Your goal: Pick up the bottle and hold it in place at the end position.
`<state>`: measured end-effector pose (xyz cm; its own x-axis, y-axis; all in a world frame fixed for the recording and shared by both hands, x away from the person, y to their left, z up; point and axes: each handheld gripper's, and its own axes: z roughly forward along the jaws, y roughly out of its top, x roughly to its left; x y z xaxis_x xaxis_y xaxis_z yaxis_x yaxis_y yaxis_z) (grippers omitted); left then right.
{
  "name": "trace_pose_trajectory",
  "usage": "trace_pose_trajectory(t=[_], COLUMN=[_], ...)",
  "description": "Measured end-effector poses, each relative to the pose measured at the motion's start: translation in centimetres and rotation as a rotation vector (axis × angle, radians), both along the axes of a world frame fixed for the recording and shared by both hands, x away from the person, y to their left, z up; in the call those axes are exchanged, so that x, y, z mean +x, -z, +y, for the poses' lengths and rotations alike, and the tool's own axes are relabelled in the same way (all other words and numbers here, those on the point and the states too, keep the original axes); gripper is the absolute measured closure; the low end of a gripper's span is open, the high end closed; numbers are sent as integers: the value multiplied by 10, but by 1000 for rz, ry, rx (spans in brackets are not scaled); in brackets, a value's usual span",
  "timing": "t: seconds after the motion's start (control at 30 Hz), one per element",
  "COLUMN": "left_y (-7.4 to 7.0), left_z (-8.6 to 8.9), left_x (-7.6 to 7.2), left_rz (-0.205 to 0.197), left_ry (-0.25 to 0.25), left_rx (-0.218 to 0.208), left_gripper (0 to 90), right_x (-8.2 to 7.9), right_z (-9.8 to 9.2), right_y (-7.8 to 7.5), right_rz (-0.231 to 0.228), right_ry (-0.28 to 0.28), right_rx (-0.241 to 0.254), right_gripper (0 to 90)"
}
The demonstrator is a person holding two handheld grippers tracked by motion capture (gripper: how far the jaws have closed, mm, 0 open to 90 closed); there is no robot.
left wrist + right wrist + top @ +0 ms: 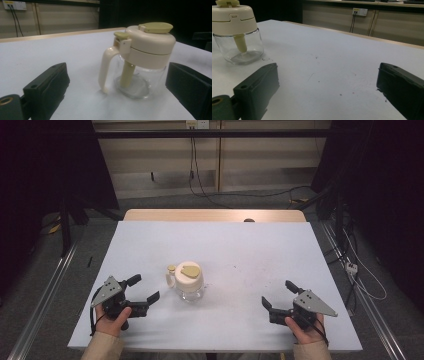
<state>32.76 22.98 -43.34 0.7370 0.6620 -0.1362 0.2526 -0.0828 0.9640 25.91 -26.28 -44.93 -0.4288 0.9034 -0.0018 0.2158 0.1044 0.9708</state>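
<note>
A small glass jar [188, 282] with a cream lid and a cream side handle stands near the middle of the white table [240, 245]. My left gripper [143, 289] rests at the front left, open, its jaws pointing toward the jar [140, 60] from a short way off. The handle [106, 67] faces this gripper, and a cream tube hangs inside the glass. My right gripper [278, 294] sits open at the front right with nothing between its jaws. The jar [237, 32] stands well off to its left.
The table's wooden far edge [215, 215] shows beyond the white top. Dark curtains stand at both sides, and cables run across the floor behind and to the right. A wall socket [359, 11] is on the back wall.
</note>
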Motion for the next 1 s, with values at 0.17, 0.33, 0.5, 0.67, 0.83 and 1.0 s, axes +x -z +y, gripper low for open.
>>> trace_pose_trajectory(t=[0.17,0.33,0.5,0.67,0.83,1.0], left_y=[0,-1,-2,-2,-1,1], left_z=[-9,-18,-27,-35,-41,-45], left_x=[-2,-2,-4,-6,-7,-8], left_rz=[-1,11,18,33,45,56], left_ry=[30,39,63,78,87,99], left_rx=[-1,-6,-1,4,8,17], left_gripper=[41,43,45,46,46,49], right_x=[0,0,0,0,0,0], right_z=[0,0,-1,-1,-1,0], right_y=[0,1,1,1,1,1], right_rz=[-1,3,3,3,3,2], right_ry=[0,2,9,6,2,5], right_rx=[-1,-3,1,-1,-2,-1], right_gripper=[36,36,37,37,38,38])
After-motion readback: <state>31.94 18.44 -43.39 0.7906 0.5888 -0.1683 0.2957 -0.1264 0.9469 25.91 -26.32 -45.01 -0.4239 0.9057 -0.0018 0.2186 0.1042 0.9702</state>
